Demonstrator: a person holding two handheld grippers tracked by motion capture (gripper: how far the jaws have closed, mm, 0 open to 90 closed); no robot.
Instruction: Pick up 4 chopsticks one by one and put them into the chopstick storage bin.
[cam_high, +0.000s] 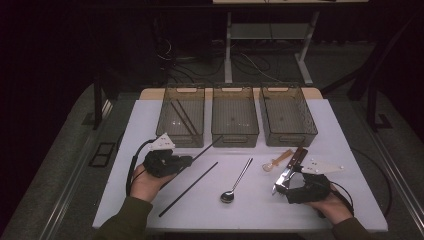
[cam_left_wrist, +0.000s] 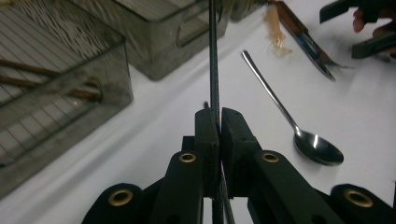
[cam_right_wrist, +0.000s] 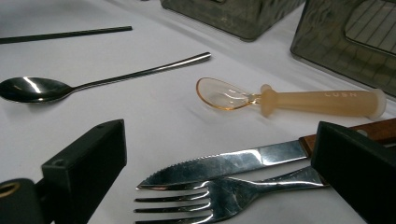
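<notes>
My left gripper (cam_high: 186, 160) (cam_left_wrist: 219, 119) is shut on a thin black chopstick (cam_high: 207, 147) (cam_left_wrist: 214, 65), which points toward the left and middle bins. A second black chopstick (cam_high: 189, 189) (cam_right_wrist: 65, 34) lies flat on the white table. My right gripper (cam_high: 279, 188) (cam_right_wrist: 219, 140) is open, its jaws standing on either side of the tips of a fork (cam_right_wrist: 219, 195) and a wooden-handled steak knife (cam_high: 292, 164) (cam_right_wrist: 233, 164). Nearby lie a metal spoon (cam_high: 235, 184) (cam_left_wrist: 299, 133) (cam_right_wrist: 70, 86) and an amber plastic spoon (cam_high: 276, 161) (cam_right_wrist: 299, 100).
Three smoky clear bins stand in a row at the back of the table (cam_high: 150, 115): the left bin (cam_high: 181, 134) (cam_left_wrist: 107, 93) holds brown chopsticks, while nothing shows in the middle bin (cam_high: 235, 134) or the right bin (cam_high: 289, 135). Cables trail from both grippers.
</notes>
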